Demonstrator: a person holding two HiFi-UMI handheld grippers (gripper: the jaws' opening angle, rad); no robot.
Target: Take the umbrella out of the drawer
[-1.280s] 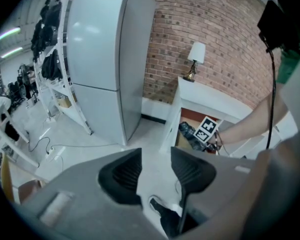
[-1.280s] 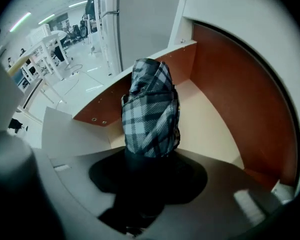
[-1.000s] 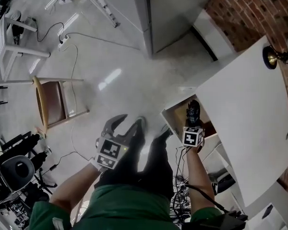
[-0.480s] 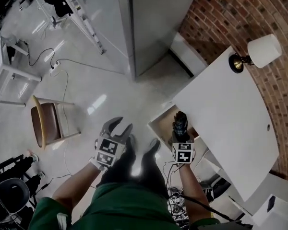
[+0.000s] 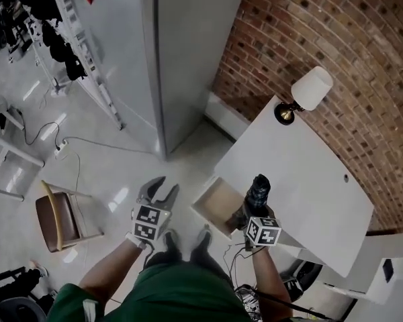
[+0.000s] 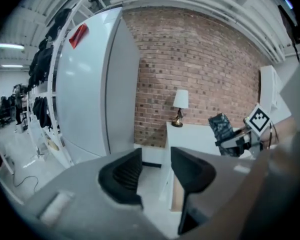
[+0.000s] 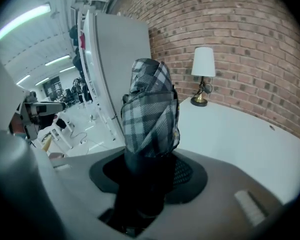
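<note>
**Umbrella out, clamped in right gripper**

Umbrella (image 7: 151, 115): folded, grey plaid, upright. The right gripper (image 7: 150, 170) has both pads tight on its lower part, and the top pokes out past the jaws.

Head view: umbrella sits at 4 o'clock from frame centre, over the near edge of the white desk (image 5: 309, 200). The drawer (image 5: 218, 205) is pulled open at 8 o'clock from the umbrella. What I can see of its tan inside is bare. The umbrella looks clear of the drawer, but the camera angle is steep, so I can't confirm the gap.

Left gripper (image 6: 156, 171): jaws moderately apart, nothing between them. In the head view it's at 7 o'clock from centre, over the floor and well apart from the drawer.

Surroundings:
- lamp (image 5: 307, 91) on the desk's far corner, 1 o'clock from the umbrella
- brick wall (image 5: 336, 39) behind it
- tall grey cabinet (image 5: 181, 45) at 12 o'clock
- chair (image 5: 57, 217) at 8 o'clock
</note>
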